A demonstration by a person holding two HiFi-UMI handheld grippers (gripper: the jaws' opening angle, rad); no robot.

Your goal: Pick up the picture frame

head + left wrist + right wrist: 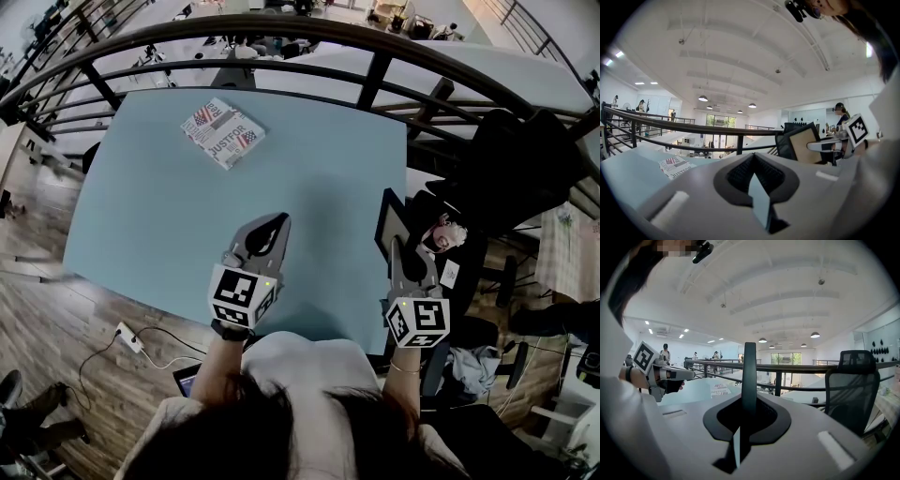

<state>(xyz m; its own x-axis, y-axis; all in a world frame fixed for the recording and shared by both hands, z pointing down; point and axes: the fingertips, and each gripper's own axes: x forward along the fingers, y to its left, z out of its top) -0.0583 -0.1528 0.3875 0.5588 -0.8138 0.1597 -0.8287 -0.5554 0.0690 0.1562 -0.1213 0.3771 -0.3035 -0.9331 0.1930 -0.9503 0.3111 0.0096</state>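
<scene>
The picture frame (pixel 387 221) is dark-rimmed and stands upright off the right edge of the blue table (pixel 159 216). My right gripper (pixel 397 247) is shut on it. Seen from the right gripper view, the frame (pixel 749 366) is edge-on, a thin dark bar rising between the jaws of the right gripper (pixel 746 414). The left gripper view shows the frame's tan back (pixel 805 143) with the right gripper (pixel 820 146) clamped on its side. My left gripper (pixel 277 223) hovers over the table's near part, shut and holding nothing; in its own view (pixel 754 171) only a thin slit shows.
A printed booklet (pixel 222 132) lies at the far middle of the table. A black railing (pixel 375 80) curves behind it. A black office chair (pixel 851 385) stands to the right. A power strip (pixel 128 337) and cable lie on the wooden floor at the near left.
</scene>
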